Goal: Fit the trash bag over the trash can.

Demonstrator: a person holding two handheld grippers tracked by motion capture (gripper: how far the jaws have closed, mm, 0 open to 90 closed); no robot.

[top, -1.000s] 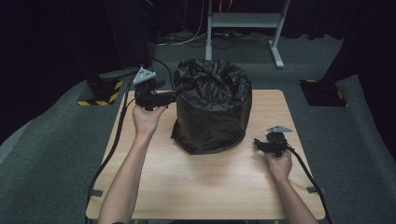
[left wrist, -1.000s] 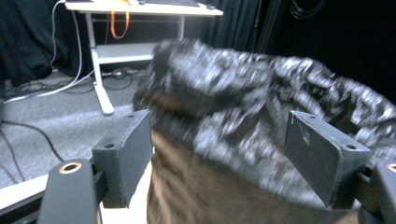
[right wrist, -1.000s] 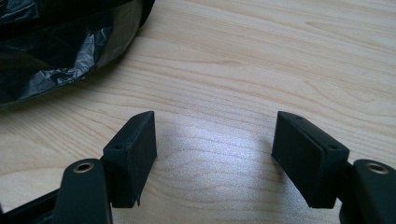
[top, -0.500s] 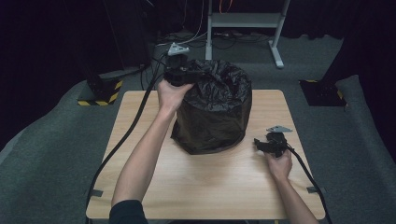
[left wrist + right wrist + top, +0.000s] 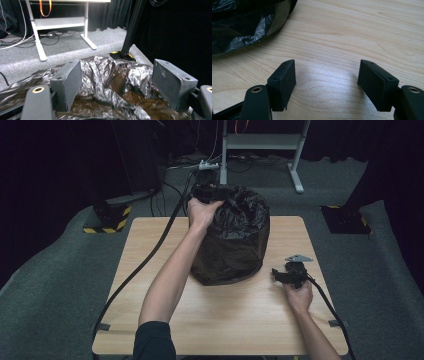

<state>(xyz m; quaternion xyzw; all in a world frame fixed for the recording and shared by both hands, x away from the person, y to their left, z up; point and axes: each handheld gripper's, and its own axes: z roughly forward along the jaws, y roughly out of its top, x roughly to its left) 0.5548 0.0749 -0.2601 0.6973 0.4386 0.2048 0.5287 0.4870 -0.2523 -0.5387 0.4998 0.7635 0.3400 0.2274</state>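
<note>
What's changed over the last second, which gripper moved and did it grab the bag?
The left gripper moved from the near-left side of the black bag to its far top edge, fingers open over the crumpled plastic, nothing grasped. The right gripper stayed open on the table; the bag stayed put.

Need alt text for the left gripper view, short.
The left tongs are open, their two grey pads straddling crumpled black plastic of a bag just beyond them. Behind lie grey carpet, a white metal frame with cables at its foot, and black curtains.
</note>
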